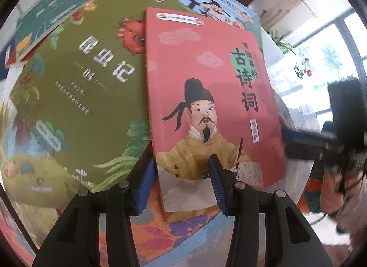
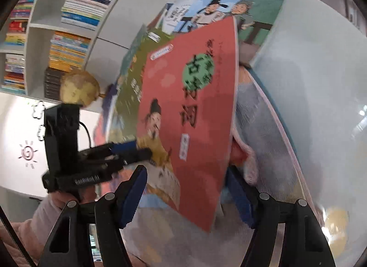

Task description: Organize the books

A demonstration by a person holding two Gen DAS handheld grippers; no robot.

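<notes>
A red book (image 1: 206, 71) with a painted poet on its cover is raised off the pile and bends a little. My left gripper (image 1: 182, 182) is shut on its lower left corner, one blue pad under the spine edge and one on the cover. The right wrist view shows that gripper (image 2: 135, 150) clamped on the red book (image 2: 195, 129) from the left. My right gripper (image 2: 187, 198) stands wide, its fingers either side of the book's near corner, and no pad visibly presses on it. In the left wrist view the right gripper (image 1: 305, 143) is a blur beside the book's right edge.
A green book (image 1: 80, 106), a teal book (image 1: 57, 14) and a blue book (image 1: 220, 7) lie overlapped on the white round table (image 2: 309, 83). A pale book with pink edges (image 2: 263, 129) lies under the red one. A full bookshelf (image 2: 68, 26) and a globe (image 2: 79, 88) stand behind.
</notes>
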